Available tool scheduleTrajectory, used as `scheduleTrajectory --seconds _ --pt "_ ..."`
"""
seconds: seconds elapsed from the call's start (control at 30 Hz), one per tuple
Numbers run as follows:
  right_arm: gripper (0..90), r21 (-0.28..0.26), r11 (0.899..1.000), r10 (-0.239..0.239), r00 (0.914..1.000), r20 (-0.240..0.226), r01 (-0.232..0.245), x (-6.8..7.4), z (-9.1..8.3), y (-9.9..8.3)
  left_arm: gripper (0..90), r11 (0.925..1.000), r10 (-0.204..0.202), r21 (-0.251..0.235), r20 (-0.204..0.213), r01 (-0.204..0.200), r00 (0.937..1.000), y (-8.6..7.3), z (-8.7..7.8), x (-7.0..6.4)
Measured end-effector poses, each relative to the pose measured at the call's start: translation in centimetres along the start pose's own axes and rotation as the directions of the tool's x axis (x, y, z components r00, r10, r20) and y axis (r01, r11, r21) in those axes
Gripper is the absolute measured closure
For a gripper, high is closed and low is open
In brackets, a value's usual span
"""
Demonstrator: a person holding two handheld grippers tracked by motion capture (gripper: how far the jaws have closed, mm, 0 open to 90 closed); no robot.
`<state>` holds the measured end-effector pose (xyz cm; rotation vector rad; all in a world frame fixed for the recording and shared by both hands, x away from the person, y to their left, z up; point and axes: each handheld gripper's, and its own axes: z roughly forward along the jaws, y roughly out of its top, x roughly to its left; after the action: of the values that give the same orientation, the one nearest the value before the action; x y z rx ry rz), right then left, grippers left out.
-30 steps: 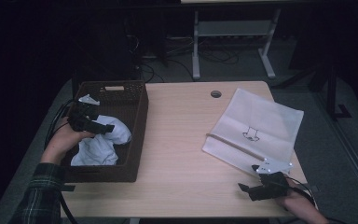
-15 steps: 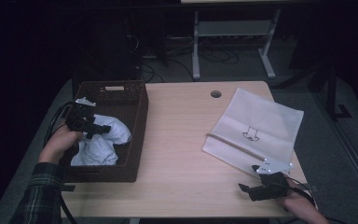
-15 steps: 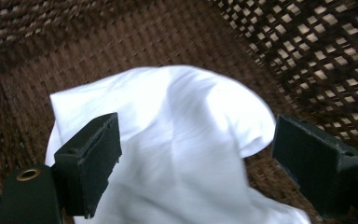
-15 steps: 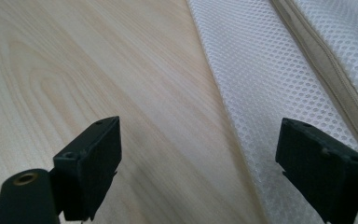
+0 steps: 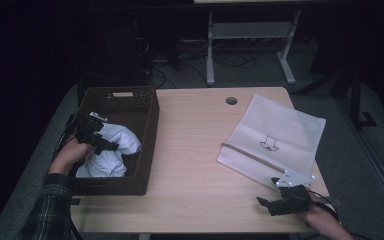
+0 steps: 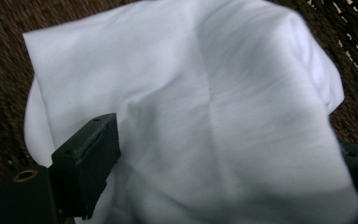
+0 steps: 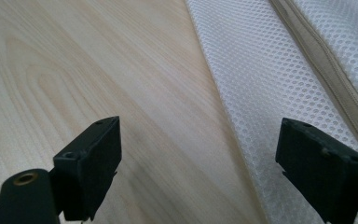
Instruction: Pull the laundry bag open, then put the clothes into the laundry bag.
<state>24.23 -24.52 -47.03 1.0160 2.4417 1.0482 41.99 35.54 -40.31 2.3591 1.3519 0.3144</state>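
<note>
Left gripper (image 5: pixel 111 146) spreads wide over crumpled white cloth (image 6: pixel 205 107) inside the dark woven basket (image 5: pixel 147 125), its far jaw cloth-covered; right gripper (image 7: pixel 200 163) gapes empty beside the basket.

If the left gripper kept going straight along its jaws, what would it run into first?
Most likely the white cloth in the brown basket. In the left gripper view the left gripper has its jaws open, with fabric bulging between them and covering most of one; actual contact cannot be judged.
</note>
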Motion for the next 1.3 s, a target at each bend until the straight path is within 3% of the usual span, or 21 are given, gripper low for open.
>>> scheduleTrajectory --seconds 0.27,0.47,0.77,0.8,0.9,1.07,1.3 --pt "13.4 -0.001 1.000 -0.001 1.0000 0.000 0.001 0.0 0.0 0.0 10.2 0.9979 -0.034 0.056 0.023 0.032 0.9992 -0.6 1.1 0.3" --pt "13.4 -0.001 1.000 -0.004 1.0000 -0.001 0.004 0.0 0.1 0.1 5.0 0.9948 -0.016 0.101 0.016 0.014 0.9997 -0.8 2.0 -0.1" --pt "13.4 -0.002 1.000 -0.001 1.0000 -0.002 0.001 0.0 0.0 0.0 2.8 0.9929 -0.028 0.116 0.019 0.026 0.9994 -0.7 2.3 -0.1" --pt "13.4 -0.002 1.000 -0.002 1.0000 -0.002 0.002 0.0 0.0 0.1 3.1 0.9913 -0.008 0.132 0.011 0.006 0.9999 -0.7 2.5 -0.3" --pt "13.4 -0.002 1.000 -0.003 1.0000 -0.004 0.003 0.0 0.1 0.1 8.7 0.9890 0.011 0.147 0.004 -0.012 0.9999 -0.7 2.5 -0.5" --pt "13.4 0.002 1.000 -0.003 1.0000 -0.003 0.003 0.0 0.2 0.1 27.0 0.9860 0.033 0.164 -0.012 -0.030 0.9994 -0.7 2.3 -0.7" --pt "13.4 -0.001 1.000 -0.002 1.0000 -0.001 0.002 0.0 0.1 0.1 51.6 0.9869 0.019 0.160 -0.012 -0.017 0.9997 -0.8 1.8 -0.7"
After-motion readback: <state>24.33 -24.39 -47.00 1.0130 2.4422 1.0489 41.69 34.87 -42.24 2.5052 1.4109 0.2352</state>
